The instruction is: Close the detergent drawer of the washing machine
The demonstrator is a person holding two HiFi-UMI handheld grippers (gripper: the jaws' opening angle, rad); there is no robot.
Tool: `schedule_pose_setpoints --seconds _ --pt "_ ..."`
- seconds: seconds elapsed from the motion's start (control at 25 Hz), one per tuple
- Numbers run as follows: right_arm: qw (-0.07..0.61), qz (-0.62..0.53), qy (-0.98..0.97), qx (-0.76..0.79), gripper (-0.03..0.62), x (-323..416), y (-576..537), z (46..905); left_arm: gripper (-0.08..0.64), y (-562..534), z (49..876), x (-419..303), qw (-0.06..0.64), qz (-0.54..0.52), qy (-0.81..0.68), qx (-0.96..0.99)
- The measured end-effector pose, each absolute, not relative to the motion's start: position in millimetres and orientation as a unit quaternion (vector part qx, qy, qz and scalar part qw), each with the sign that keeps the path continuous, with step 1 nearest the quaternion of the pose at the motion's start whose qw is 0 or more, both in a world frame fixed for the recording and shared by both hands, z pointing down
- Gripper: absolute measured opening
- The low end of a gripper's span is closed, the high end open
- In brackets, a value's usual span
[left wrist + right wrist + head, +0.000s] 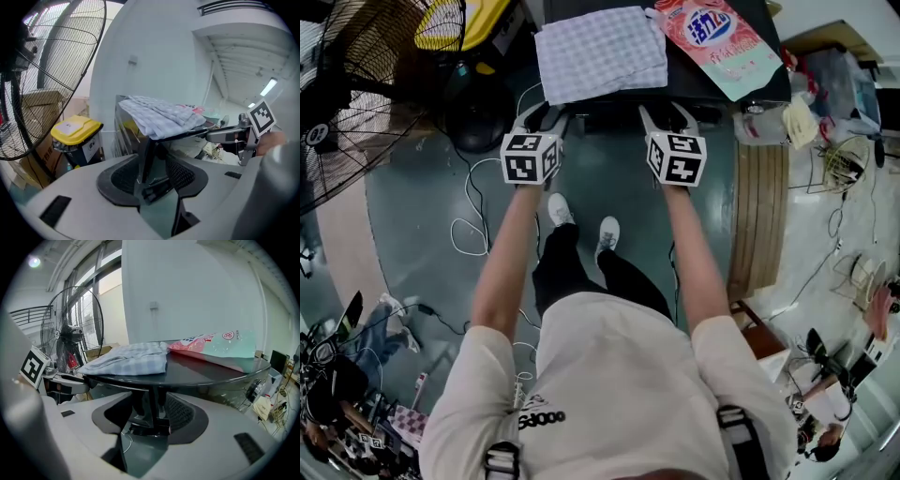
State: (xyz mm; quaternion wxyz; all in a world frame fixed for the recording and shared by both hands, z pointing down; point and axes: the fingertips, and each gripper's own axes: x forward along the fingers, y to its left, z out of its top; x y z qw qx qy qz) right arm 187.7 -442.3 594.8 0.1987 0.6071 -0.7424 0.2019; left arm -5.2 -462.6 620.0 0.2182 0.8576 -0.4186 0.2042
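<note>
- While facing the washing machine point(689, 86), holds the left tongs point(546, 117) and the right tongs point(667, 117) side by side at the front edge of its dark top, both tilted gently downward.
- Carries both pairs spread wide and empty, with only the machine's front beyond the pads in each gripper view and nothing pressed between them. Probably so because closing calls for a shove, not a pinch.
- Puts the detergent drawer point(609, 119), judged to be the dark block jutting from under that front edge, between the two tongs. Appears to touch neither, and impossible to tell from here how far out it stands.
- Finds a folded checked cloth point(600, 52) on the left half of the top, reaching the front edge, and a pink-and-teal detergent bag point(717, 42) slanting toward the back-right corner. Both lying above the drawer, apparently clear of its travel.
- Shows a standing fan point(366, 84) and a yellow-lidded bin point(77, 129) off the machine's left side, plus loose white cables point(473, 225) on the floor point(422, 178). A snag risk for a step, none for the push.
- Suggests readiness rather than contact. Next, likely a flat press of one tip on the drawer's face, straight toward the machine.
</note>
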Motion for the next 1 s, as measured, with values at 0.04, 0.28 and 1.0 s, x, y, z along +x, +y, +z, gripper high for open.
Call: schedule_pose_setpoints --seconds 0.04,0.28,1.0 --pt "0.199 0.202 -0.741 0.609 0.206 187.6 -442.3 594.7 0.172 -462.7 619.8 -5.1 0.218 0.204 -0.418 0.858" --pt "0.185 0.208 -0.731 0.623 0.204 186.2 -441.7 594.6 0.178 -463.8 619.3 -5.5 0.222 0.199 -0.418 0.858" --pt "0.209 0.210 -0.684 0.667 0.164 189.5 -447.7 595.1 0.222 -478.9 622.2 -15.0 0.242 0.192 -0.418 0.855"
